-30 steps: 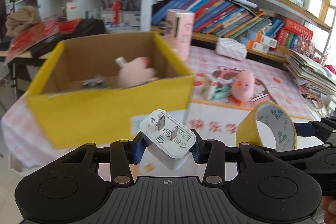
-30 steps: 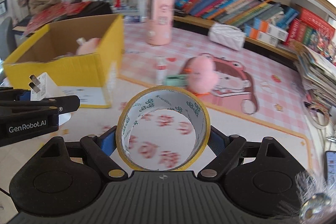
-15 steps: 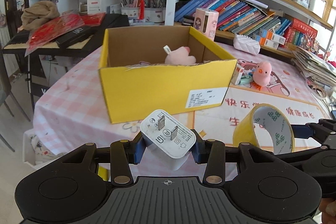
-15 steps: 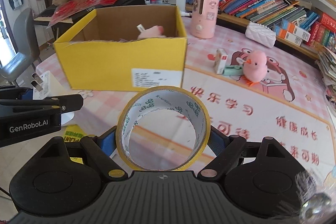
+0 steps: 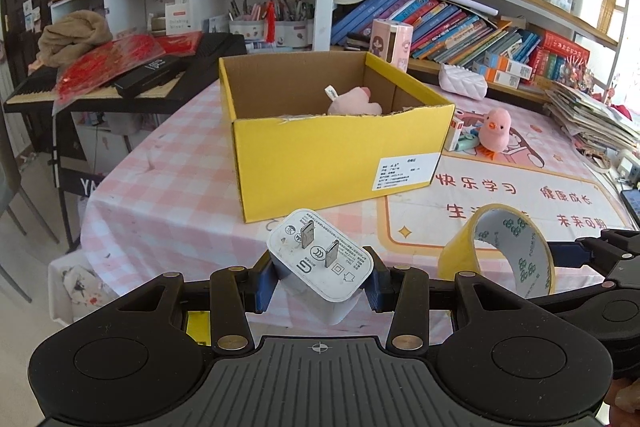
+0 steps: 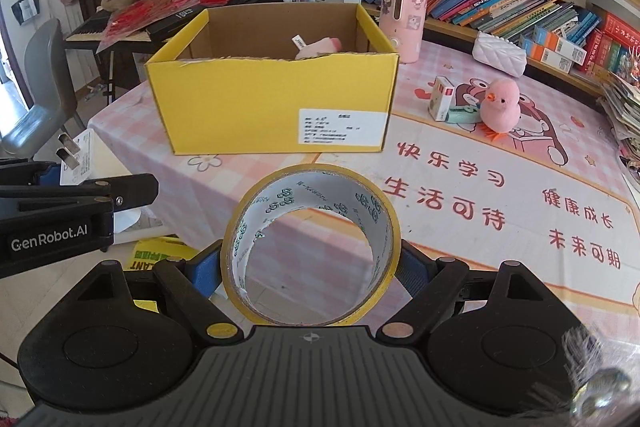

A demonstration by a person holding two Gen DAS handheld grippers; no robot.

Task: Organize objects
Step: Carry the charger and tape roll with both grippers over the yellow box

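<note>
My left gripper [image 5: 320, 281] is shut on a white charger plug [image 5: 320, 261], prongs facing up, held off the table's near edge. My right gripper [image 6: 310, 267] is shut on a yellow tape roll [image 6: 310, 247]; the tape roll also shows in the left wrist view [image 5: 500, 255]. The plug also shows at the left of the right wrist view [image 6: 78, 157]. A yellow cardboard box [image 5: 336, 151] [image 6: 276, 111] stands open on the table ahead, with a pink plush [image 5: 354, 101] inside.
A pink duck toy [image 6: 500, 105], a small white box [image 6: 440, 98] and a green item lie right of the box. A pink canister [image 6: 402, 17] and a white pouch [image 6: 500, 53] stand behind. Bookshelves line the back; a keyboard [image 5: 120, 83] and a chair [image 6: 36, 95] are at left.
Both grippers have pulled back from the box, which now looks smaller and farther. Each still holds its object.
</note>
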